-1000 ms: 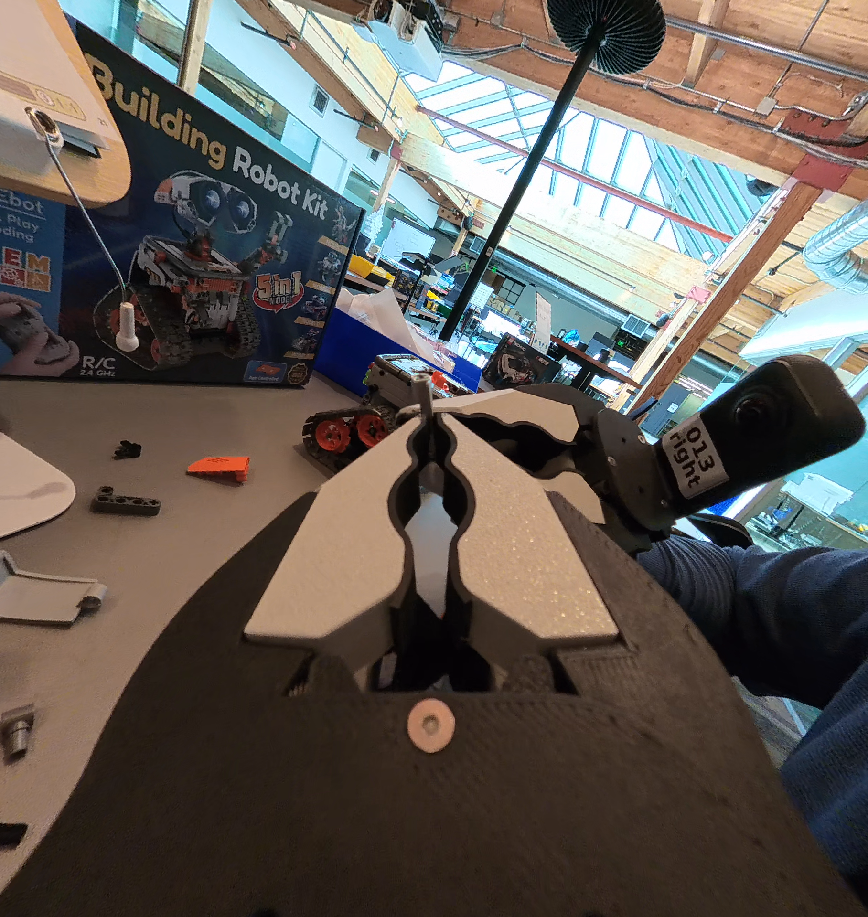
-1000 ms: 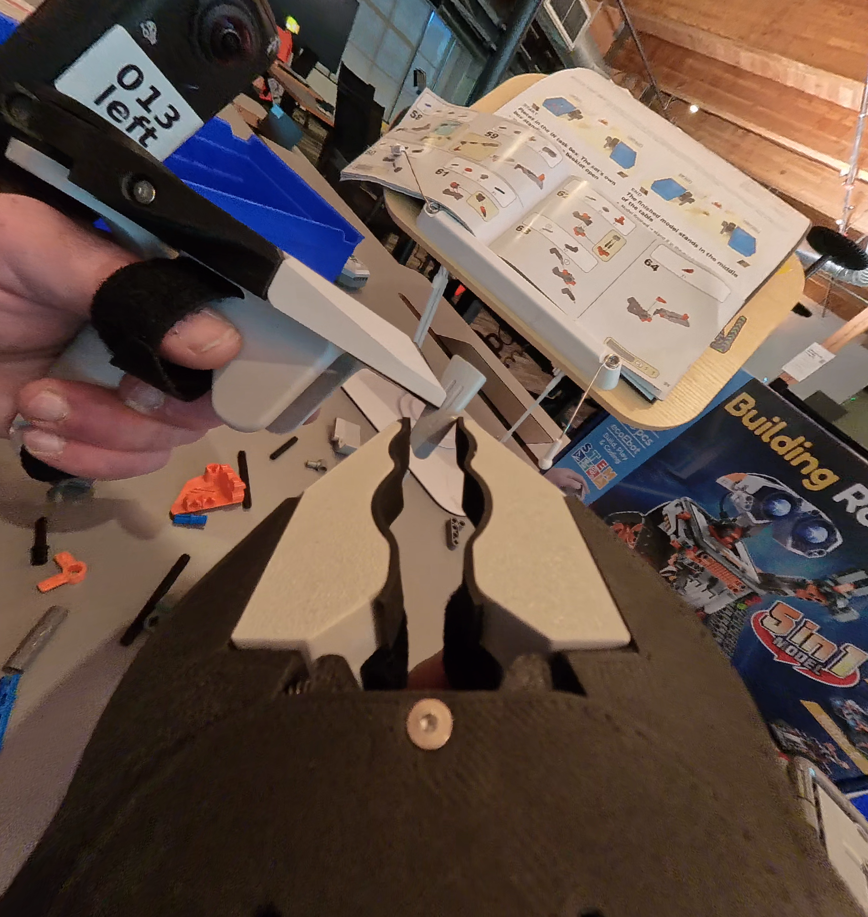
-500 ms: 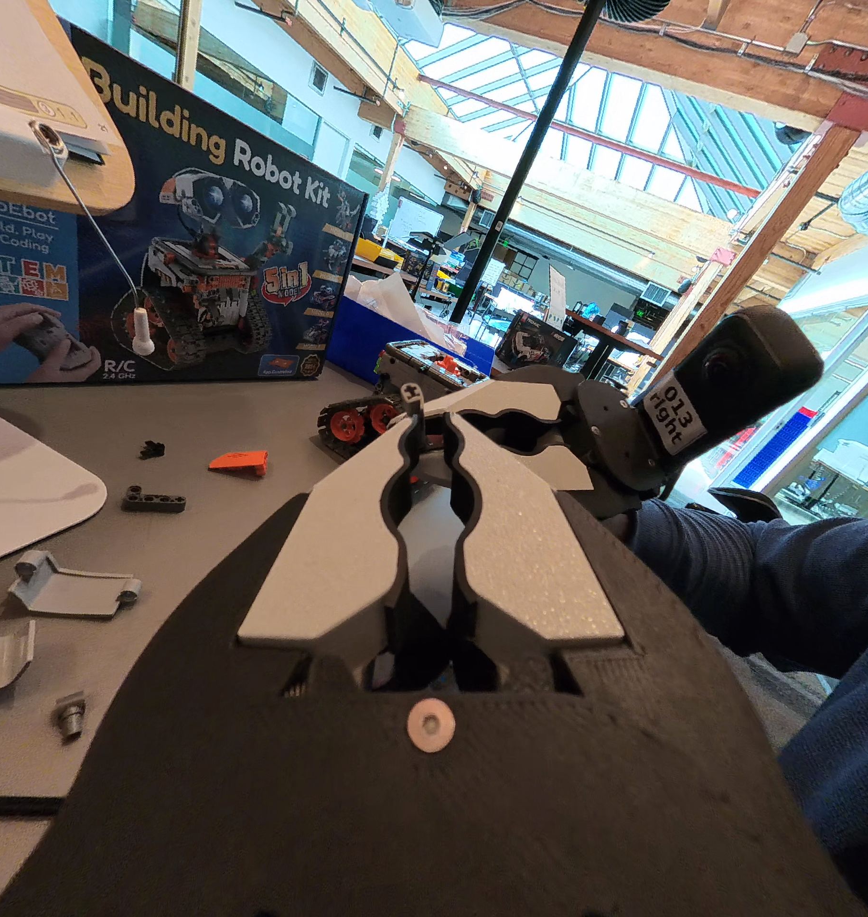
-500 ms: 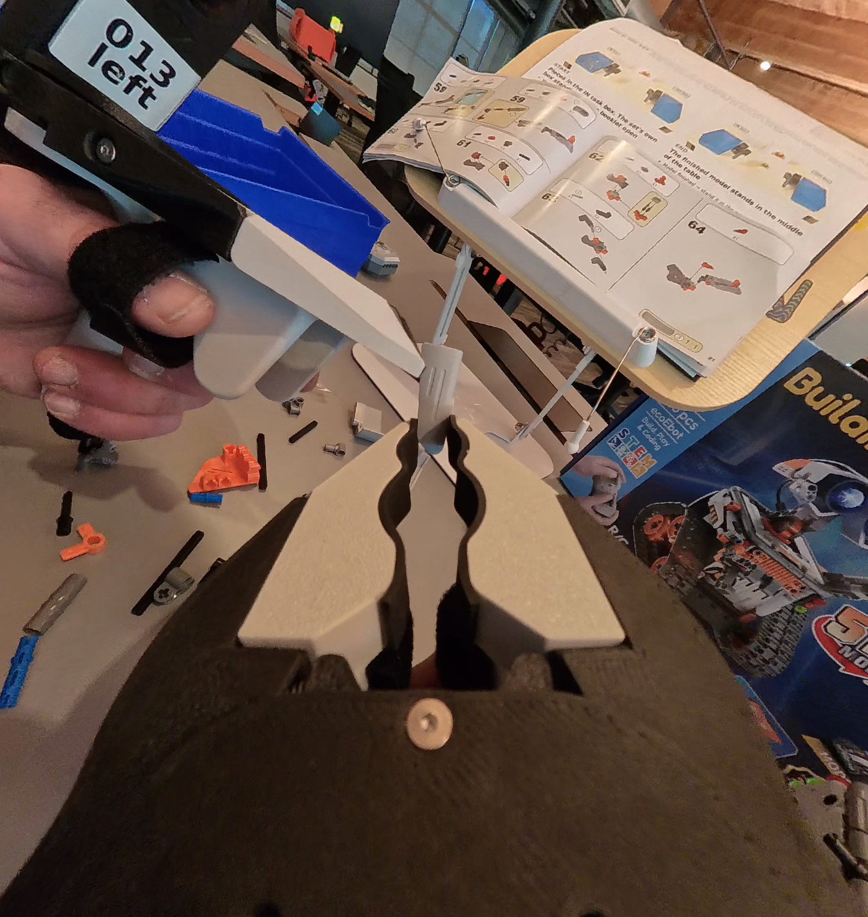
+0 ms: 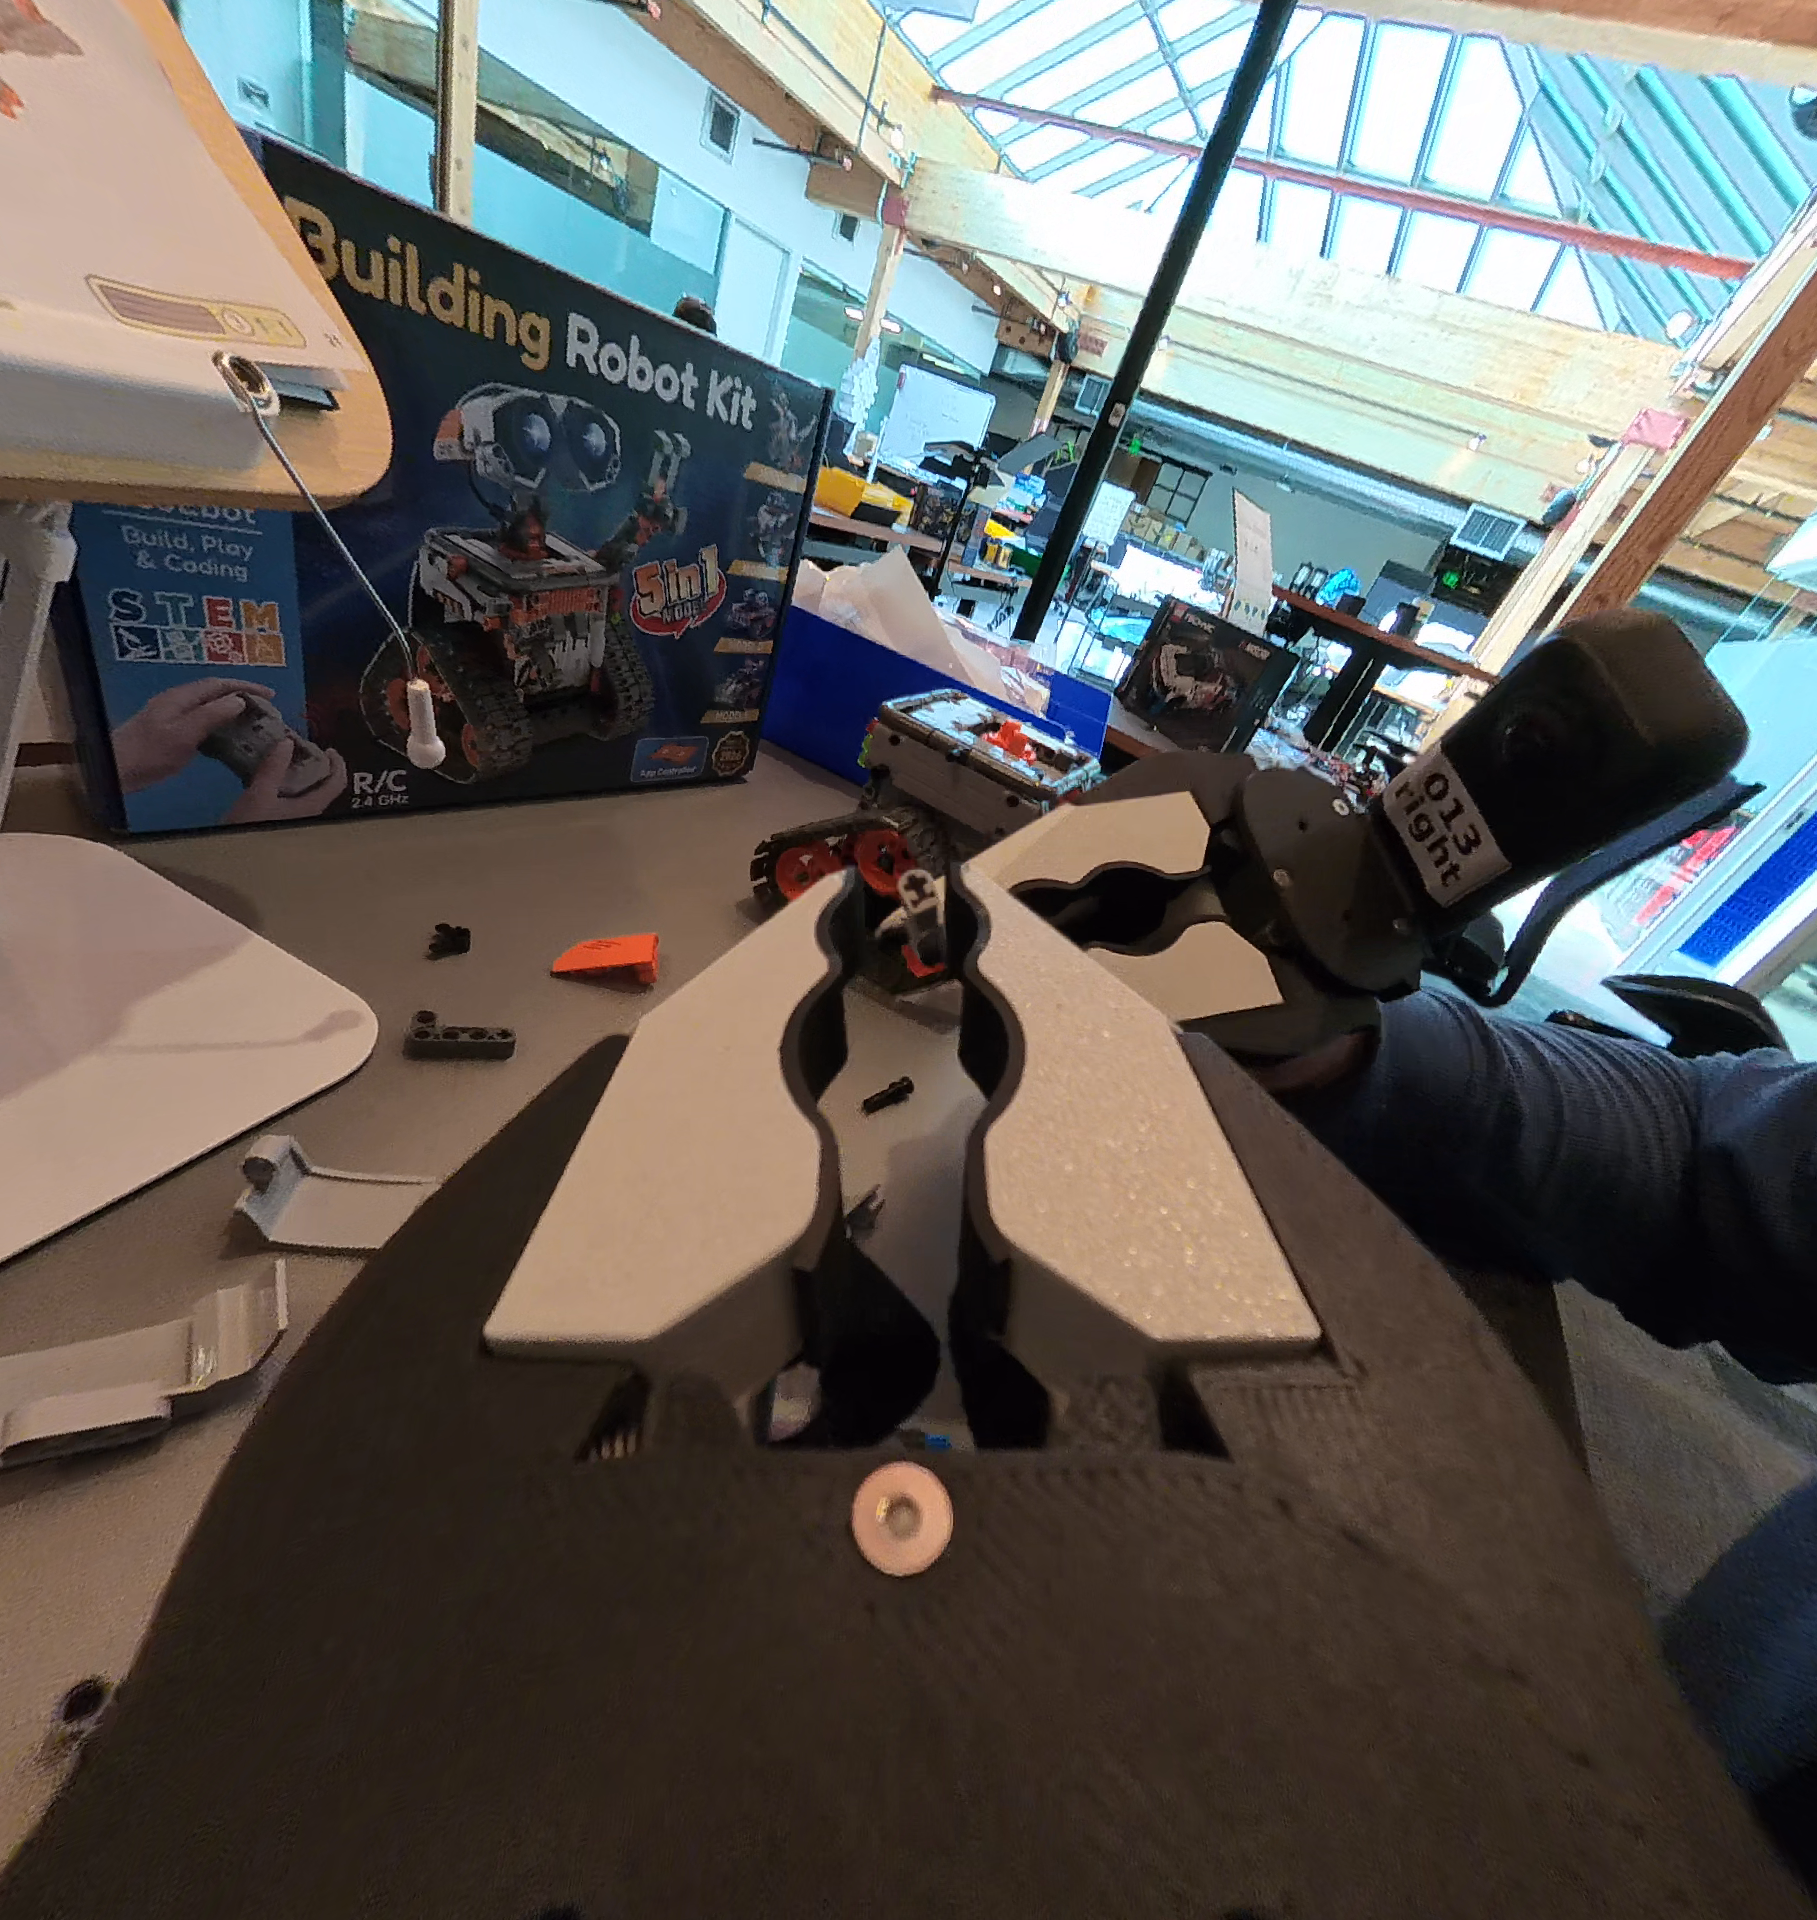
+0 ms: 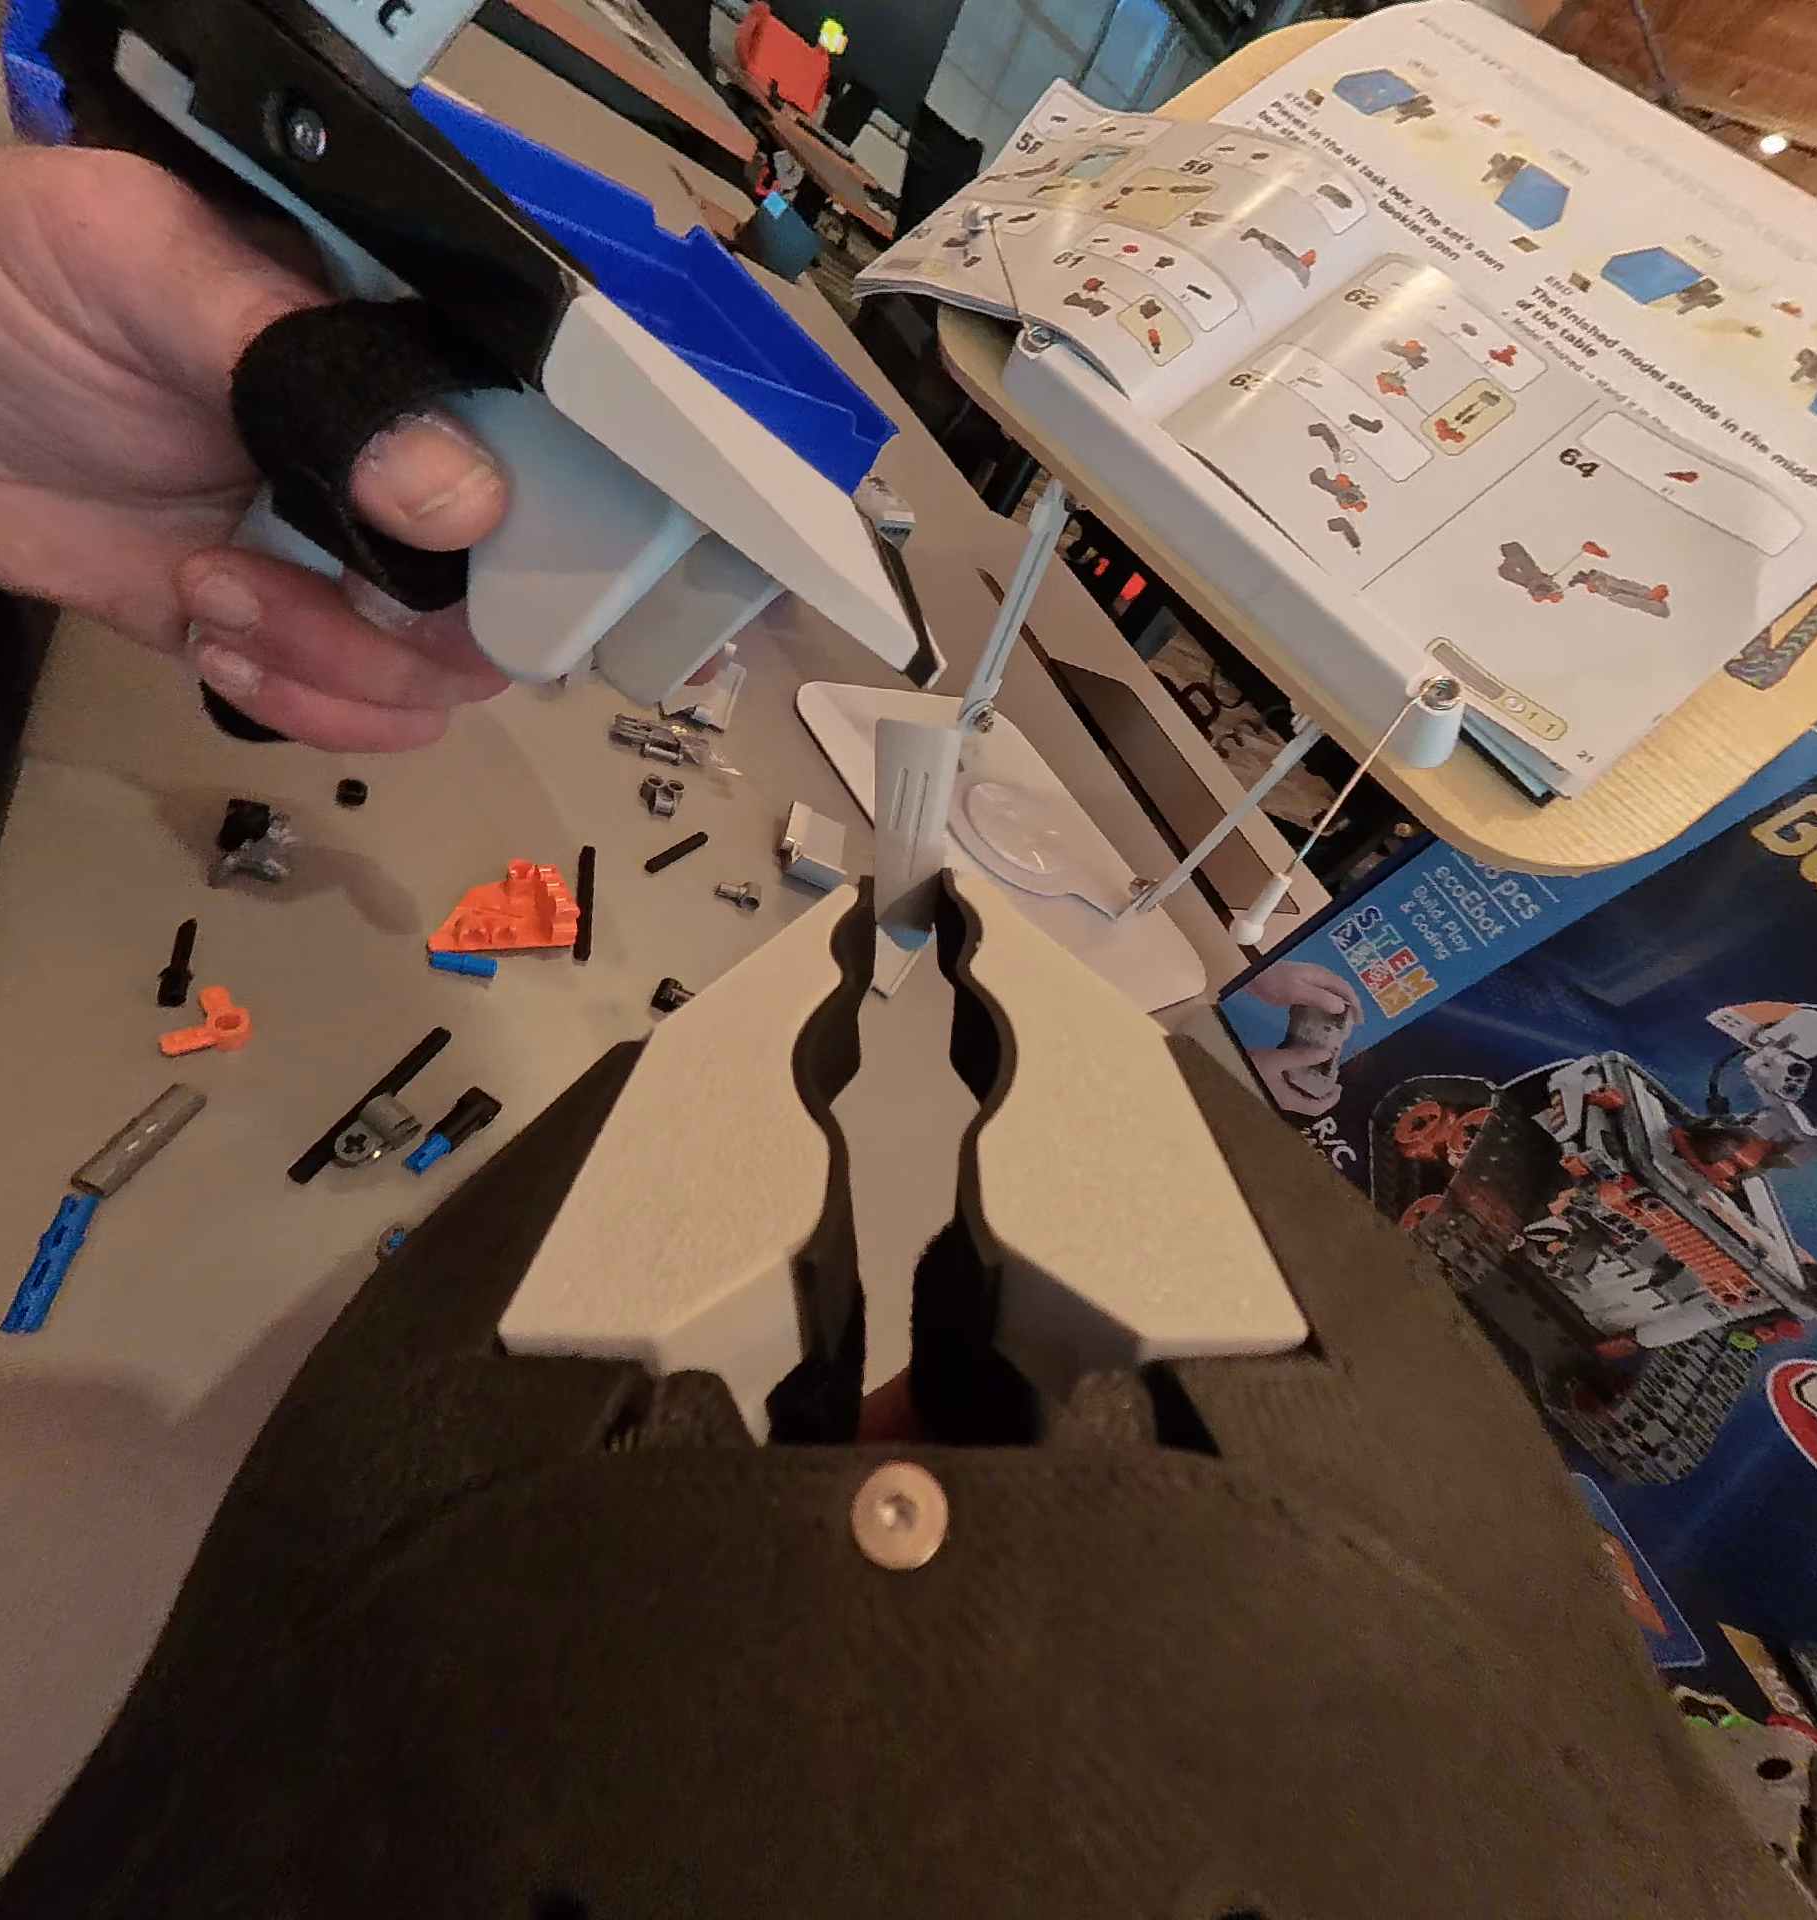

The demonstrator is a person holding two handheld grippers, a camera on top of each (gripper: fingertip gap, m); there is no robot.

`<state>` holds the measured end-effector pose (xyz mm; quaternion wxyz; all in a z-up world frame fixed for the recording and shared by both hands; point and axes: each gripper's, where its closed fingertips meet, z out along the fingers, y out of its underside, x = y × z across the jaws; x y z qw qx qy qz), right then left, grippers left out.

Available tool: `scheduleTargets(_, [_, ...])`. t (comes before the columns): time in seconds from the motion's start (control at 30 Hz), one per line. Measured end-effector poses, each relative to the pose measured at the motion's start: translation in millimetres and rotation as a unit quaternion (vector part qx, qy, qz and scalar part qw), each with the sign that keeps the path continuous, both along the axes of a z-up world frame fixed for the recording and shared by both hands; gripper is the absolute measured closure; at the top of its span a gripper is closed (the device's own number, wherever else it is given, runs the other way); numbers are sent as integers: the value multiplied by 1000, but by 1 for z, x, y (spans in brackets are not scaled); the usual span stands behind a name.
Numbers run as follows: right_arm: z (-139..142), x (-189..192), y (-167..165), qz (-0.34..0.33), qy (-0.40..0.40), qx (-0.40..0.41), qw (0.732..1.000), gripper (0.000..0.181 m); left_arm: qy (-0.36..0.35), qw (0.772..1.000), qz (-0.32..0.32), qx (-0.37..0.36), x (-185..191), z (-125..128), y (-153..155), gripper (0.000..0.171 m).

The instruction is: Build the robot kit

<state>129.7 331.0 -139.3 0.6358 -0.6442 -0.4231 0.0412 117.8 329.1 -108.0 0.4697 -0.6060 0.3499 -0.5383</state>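
Right claw [image 6: 909,914] is clamped on grey slotted piece [image 6: 909,800] at its lower end; judged light, stiff, slick plastic. Left claw [image 5: 904,899] is held apart just above it.

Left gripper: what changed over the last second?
The left gripper opened its jaws and let go of the grey ribbed piece; its tip now sits just above the piece's upper end. The right gripper stays shut on the piece's lower end. The orange part and the kit box lie as before.
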Motion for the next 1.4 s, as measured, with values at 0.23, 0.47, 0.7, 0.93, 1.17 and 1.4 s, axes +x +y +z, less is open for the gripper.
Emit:
scheduleTargets(0.23, [-16, -4, -7, 43, -38, -23, 998, 173, 59, 997, -26, 39, 3, -12, -8, 155])
scheduleTargets(0.47, [-42, 9, -11, 59, -112, -84, 988, 173, 143, 985, -22, 90, -8, -34, -3, 154])
scheduleTargets(0.7, [-85, 42, -9, 34, -196, -205, 958, 173, 237, 963, -17, 127, -22, -63, 3, 154])
scheduleTargets(0.93, [-110, 55, -11, 31, -250, -280, 926, 173, 308, 939, -42, 144, -28, -87, -1, 154])
scheduleTargets(1.17, [-118, 58, -22, 41, -248, -335, 908, 172, 347, 925, -78, 137, -31, -105, -10, 154])
scheduleTargets(1.4, [-117, 59, -24, 34, -253, -331, 909, 164, 355, 917, -112, 145, -32, -109, -22, 153])
